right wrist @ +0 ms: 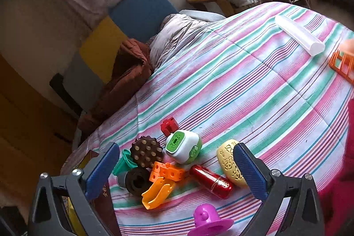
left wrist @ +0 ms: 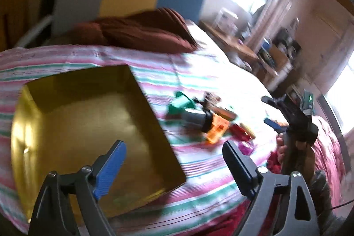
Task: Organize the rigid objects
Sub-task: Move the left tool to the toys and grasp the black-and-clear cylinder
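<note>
A bed (right wrist: pixel 254 85) covered by a pink, green and white striped quilt is seen from both wrist views. A gold, open-topped box (left wrist: pixel 93 125) is set on the quilt, and nothing can be made out inside it. The left gripper (left wrist: pixel 174 167) is held above the box's near right corner with its jaws spread wide and nothing between them.

A cluster of small rigid toys lies on the quilt just beside the box, toward the near edge of the bed. In it are seen a brown studded disc (right wrist: pixel 146 150), a teal cup-shaped piece (right wrist: pixel 124 162), a grey and black cylinder (right wrist: pixel 133 180), an orange block (right wrist: pixel 169 171), a yellow curved piece (right wrist: pixel 156 192), a dark red capsule (right wrist: pixel 211 180), a cream patterned oval (right wrist: pixel 230 164), a white and green gadget (right wrist: pixel 183 146) and a small red brick (right wrist: pixel 169 125). A magenta flanged piece (right wrist: pixel 208 220) lies apart, nearer the bed's edge.

The right gripper (right wrist: pixel 177 171) is poised over this cluster, its jaws released and empty; the orange block and the capsule are framed between the fingers but not touched.

Well apart, toward the far right of the bed, a white tube (right wrist: pixel 298 34) lies on the quilt, with an orange lattice piece (right wrist: pixel 341 64) near it. A brown blanket (right wrist: pixel 130 72) is bunched at the head of the bed.
</note>
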